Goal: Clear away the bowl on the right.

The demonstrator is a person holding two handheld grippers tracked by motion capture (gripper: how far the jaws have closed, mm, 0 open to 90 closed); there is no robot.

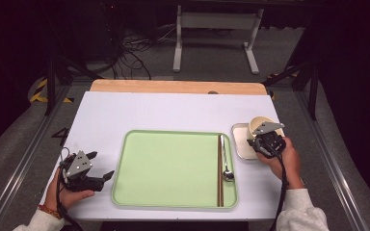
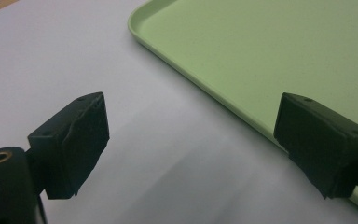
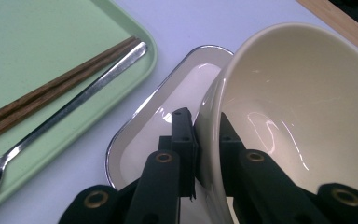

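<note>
Closest to me, my left gripper (image 1: 100, 169) just sits on the white desk (image 1: 173, 110) left of the green tray (image 1: 168, 166), jaws spread wide with nothing in them. Over on the right, my right gripper (image 3: 208, 135) is pinched down on the rim of the cream bowl (image 3: 303, 107), one jaw outside the wall and one inside. The bowl's tipped up on edge above the little metal-rimmed dish (image 3: 168, 107), which sits just right of the tray. Chopsticks (image 1: 219, 168) and a spoon (image 1: 226, 161) lie side by side along the tray's right edge. Further back, the desk's wooden edge (image 1: 173, 86) shows.
</note>
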